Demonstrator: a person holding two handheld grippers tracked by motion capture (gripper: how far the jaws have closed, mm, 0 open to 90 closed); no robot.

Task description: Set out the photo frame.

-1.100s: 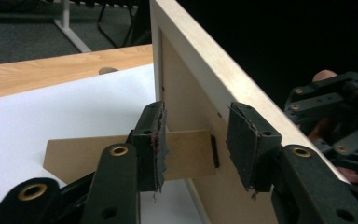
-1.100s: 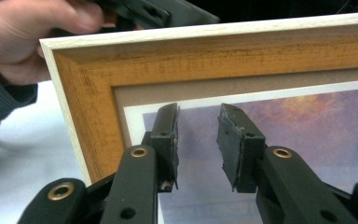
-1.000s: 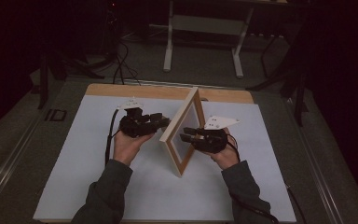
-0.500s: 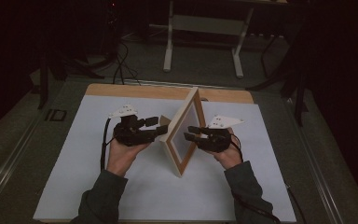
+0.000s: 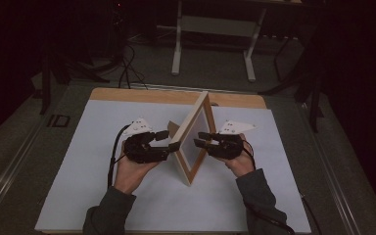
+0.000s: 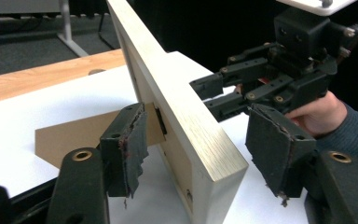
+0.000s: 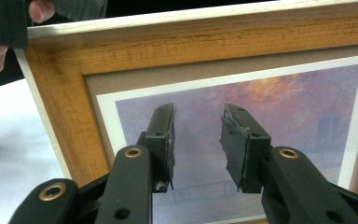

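picture frame [image 5: 194, 139] upright on table [image 5: 78, 196] | left gripper [image 6: 200, 154] jaws spread astride frame edge | right gripper [image 7: 196, 140] jaws apart, facing print [image 7: 279, 107], seen in right gripper view

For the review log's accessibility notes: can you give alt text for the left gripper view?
A light wooden picture frame stands on edge on a white table, its near side between the open jaws of the left gripper, which are not touching it. A brown stand flap props its back, and the right gripper, held in a hand, reaches in opposite.
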